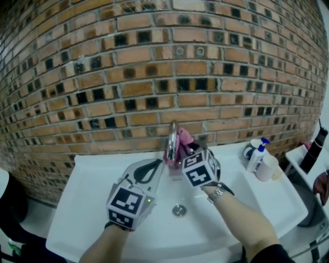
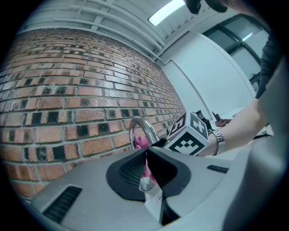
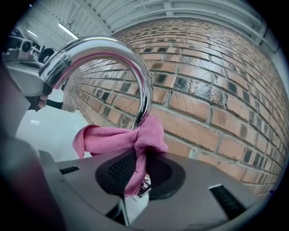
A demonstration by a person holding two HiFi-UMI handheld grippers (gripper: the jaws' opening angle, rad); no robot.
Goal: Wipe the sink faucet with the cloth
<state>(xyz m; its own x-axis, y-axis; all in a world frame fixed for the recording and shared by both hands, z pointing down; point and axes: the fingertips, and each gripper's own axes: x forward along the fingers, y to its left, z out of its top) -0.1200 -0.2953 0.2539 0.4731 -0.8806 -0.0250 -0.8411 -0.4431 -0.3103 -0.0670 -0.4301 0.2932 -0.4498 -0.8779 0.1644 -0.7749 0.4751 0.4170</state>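
Your curved metal faucet (image 3: 113, 49) is mirror-glossy chrome, smooth enough to reflect the room. The pink cloth (image 3: 113, 135) pinched in your right gripper (image 3: 137, 164) is soft, matt, nappy fabric. That gripper's shell is smooth matt grey plastic with black ribbed pads (image 3: 118, 169), the white sink (image 1: 92, 172) looks smooth and glossy, and the brown brick wall (image 1: 154, 61) is rough.

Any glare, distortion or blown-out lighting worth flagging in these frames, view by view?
Head view: fisheye bows the brick wall, slightly soft. Left gripper view: ceiling light blown out, corners vignetted dark. Right gripper view: faucet carries bright reflections, yet pink cloth is sharp.
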